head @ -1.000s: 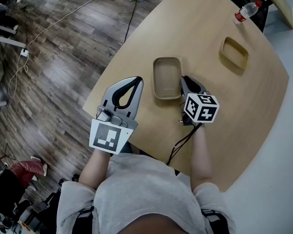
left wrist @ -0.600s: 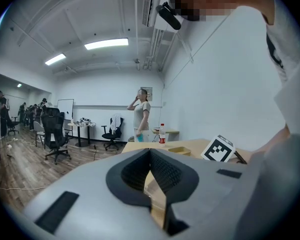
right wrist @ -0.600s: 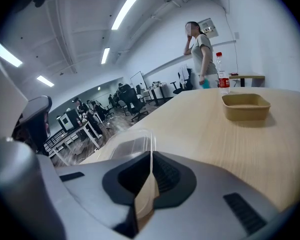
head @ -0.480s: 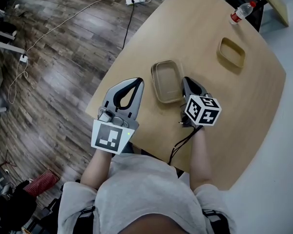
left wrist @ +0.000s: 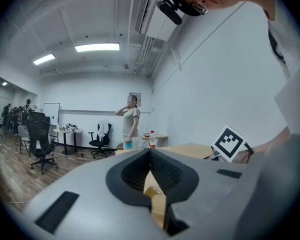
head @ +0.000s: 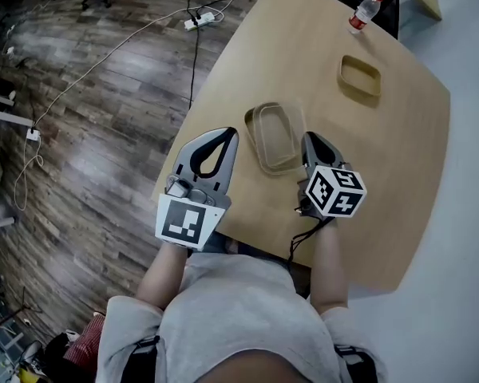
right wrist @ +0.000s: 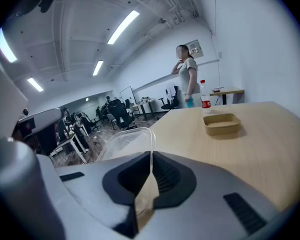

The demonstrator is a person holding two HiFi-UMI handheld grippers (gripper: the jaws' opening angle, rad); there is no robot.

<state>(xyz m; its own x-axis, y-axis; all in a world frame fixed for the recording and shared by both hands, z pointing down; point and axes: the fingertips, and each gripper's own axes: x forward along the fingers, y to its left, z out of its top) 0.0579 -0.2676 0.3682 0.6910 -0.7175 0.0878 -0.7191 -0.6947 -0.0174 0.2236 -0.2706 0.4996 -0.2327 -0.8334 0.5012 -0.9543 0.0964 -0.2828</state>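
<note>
The right gripper (head: 310, 140) is clamped on the long rim of a clear plastic tray (head: 273, 134). In the right gripper view its jaws press together on the thin edge, and the tray (right wrist: 125, 141) stands out ahead of them toward 11 o'clock. The floor shows through the tray there, so it seems to be held up off the bench (head: 399, 174), though the head view is too flat to settle that.

The left gripper (head: 223, 132) hangs at the tray's 8 o'clock, just beside it and not touching. Its jaws are together on nothing, and only a sliver of bench shows under them in the left gripper view (left wrist: 150, 151).

So far as the pictures show, the grasp on the clear tray is made with one gripper only. The rest lies untouched. A tan tray (head: 359, 76) sits empty at the clear tray's 1 o'clock, well apart from it. A water bottle (head: 365, 10) with a red cap stands beyond it at the bench's far edge.

Off the bench, a power strip (head: 201, 20) lies on the wooden floor at 11 o'clock. A person (right wrist: 187, 81) stands far back in the room.
</note>
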